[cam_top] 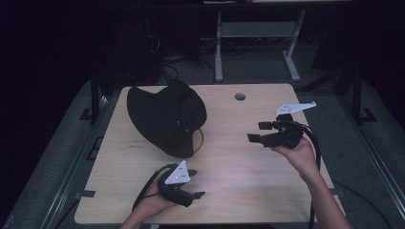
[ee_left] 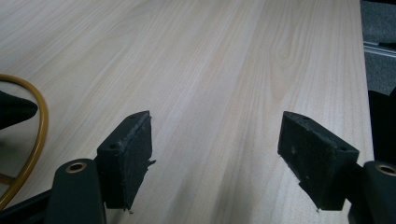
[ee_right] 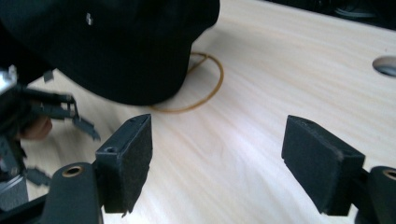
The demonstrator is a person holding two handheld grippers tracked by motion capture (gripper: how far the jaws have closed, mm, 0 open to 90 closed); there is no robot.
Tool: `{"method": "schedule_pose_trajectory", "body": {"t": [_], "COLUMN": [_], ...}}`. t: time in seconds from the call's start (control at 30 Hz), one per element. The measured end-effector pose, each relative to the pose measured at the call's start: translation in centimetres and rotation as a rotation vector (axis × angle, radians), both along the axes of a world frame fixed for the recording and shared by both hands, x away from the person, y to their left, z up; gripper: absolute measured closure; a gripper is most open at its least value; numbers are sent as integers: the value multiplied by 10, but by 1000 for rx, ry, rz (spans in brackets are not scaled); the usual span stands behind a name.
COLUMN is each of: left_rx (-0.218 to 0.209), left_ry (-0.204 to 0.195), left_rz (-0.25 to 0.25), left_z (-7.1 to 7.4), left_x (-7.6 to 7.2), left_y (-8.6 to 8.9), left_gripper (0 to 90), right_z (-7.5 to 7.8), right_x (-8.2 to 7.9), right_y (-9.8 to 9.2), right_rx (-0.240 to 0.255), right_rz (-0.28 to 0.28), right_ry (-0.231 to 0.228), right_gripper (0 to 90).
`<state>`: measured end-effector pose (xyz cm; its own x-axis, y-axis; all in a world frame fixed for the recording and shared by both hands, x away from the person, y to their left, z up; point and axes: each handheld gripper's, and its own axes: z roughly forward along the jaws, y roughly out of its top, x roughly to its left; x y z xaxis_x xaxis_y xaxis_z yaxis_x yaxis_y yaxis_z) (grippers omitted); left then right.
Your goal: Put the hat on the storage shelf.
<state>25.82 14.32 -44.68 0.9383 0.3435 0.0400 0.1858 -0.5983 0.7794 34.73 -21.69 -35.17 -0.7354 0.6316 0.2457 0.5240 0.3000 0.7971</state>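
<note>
A black wide-brimmed hat (cam_top: 166,117) lies on the left half of the wooden table, with a yellow-brown cord loop (cam_top: 199,140) sticking out from under its right rim. My left gripper (cam_top: 193,183) rests near the table's front edge, just below the hat, its jaws open and empty. My right gripper (cam_top: 261,131) is held above the table to the right of the hat, pointing left toward it, open with nothing between its jaws. In the right gripper view the hat (ee_right: 116,42) and the cord loop (ee_right: 205,88) lie ahead, and the left gripper (ee_right: 65,114) is at the left edge.
The pale wooden table (cam_top: 239,167) has a round cable hole (cam_top: 240,97) near its far edge. In the left gripper view part of the cord loop (ee_left: 39,126) curves at the left. Dark floor, a metal stand and cables lie beyond the table.
</note>
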Motion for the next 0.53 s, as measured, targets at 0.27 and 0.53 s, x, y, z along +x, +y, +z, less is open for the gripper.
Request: {"method": "schedule_pose_trajectory", "body": {"t": [0.27,0.53], "left_rx": [-3,-1], "left_ry": [-4,-4], "left_rz": [3,-5], "left_z": [0,-1], "left_x": [0,-1], "left_y": [1,-1], "left_gripper": [258,259], "right_z": [-16,-28], "right_x": [-25,-50], "right_y": [-14,-24], "right_rx": [-19,-23], "right_rz": [-4,-4], "right_ry": [13,12], "right_gripper": [240,238]}}
